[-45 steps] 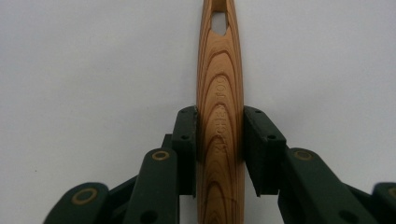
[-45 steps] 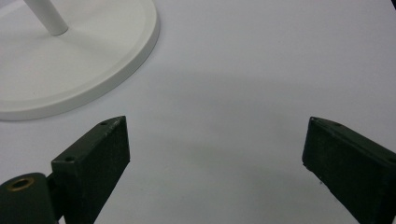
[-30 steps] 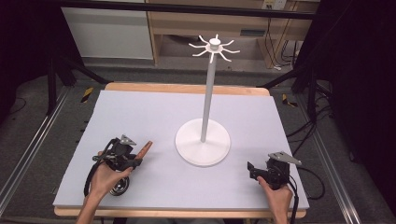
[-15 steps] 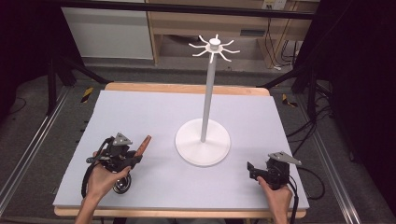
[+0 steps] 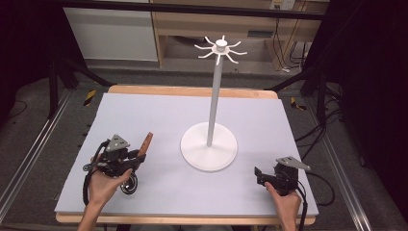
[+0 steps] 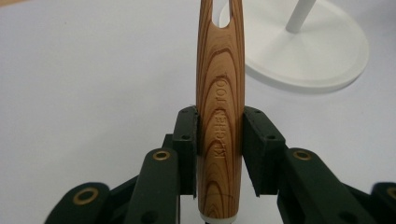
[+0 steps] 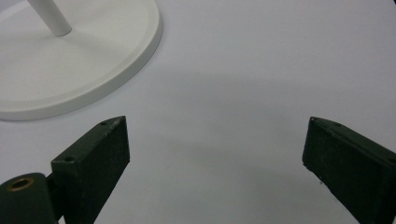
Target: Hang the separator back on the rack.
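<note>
Seen from the high view, left gripper [image 5: 137, 156] low over the near-left tabletop [image 5: 144, 115], wooden handle [image 5: 146, 143] angled up toward the white stand [image 5: 210, 151], probably so its slotted end can reach a hook [image 5: 233, 60] at the top. Right gripper [image 5: 260, 175] resting at the near-right edge, likely kept out of the way.

Left gripper view: fingers [image 6: 186, 140] clamped on the handle [image 6: 220, 116] near its lower end, leaving the slot free.

Right gripper view: fingers [image 7: 95, 154] wide apart over bare tabletop, stand base [image 7: 70, 60] nearby.

A pale lilac table [image 5: 144, 115] carries a white stand [image 5: 209, 152] at its middle.
</note>
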`<state>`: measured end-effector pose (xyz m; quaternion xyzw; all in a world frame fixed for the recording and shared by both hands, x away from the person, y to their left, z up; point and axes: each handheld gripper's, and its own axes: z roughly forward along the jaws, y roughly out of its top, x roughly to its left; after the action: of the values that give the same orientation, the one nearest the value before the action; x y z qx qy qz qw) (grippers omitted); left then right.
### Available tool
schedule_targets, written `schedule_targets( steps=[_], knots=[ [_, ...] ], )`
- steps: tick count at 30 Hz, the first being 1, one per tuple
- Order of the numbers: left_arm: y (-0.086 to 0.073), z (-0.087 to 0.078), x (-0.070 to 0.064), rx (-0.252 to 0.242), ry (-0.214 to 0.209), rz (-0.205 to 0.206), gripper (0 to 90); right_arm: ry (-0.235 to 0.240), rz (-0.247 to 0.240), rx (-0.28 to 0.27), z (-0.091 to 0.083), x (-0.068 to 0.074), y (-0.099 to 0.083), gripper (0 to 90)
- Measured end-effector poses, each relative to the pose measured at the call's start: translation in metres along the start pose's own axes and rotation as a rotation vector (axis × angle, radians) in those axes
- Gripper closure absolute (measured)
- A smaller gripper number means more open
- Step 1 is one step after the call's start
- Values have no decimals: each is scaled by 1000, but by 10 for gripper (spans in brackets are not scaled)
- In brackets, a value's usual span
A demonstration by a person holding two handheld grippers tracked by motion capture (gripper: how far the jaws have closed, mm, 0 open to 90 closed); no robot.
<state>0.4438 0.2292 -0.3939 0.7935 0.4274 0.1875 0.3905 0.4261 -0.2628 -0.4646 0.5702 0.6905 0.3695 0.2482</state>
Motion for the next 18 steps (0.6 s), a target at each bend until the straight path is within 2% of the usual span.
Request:
schedule_targets(
  steps=[5,7,8,10,13,18],
  knots=[
    [5,-11,-4,-97,3,4,677,2,-14,1,0,1,0,78],
    [7,-12,-5,-101,-4,15,677,1,-12,1,0,0,0,79],
    [10,-15,-6,-123,-16,21,677,-1,-6,-1,0,0,0,78],
    [12,-17,-7,-133,-23,23,677,-2,3,-3,0,-1,0,78],
    [19,-20,-11,-190,-40,24,677,0,15,-4,0,-2,-1,78],
    [27,-24,-17,-232,-50,34,677,0,0,-13,0,0,-1,79]
  ],
)
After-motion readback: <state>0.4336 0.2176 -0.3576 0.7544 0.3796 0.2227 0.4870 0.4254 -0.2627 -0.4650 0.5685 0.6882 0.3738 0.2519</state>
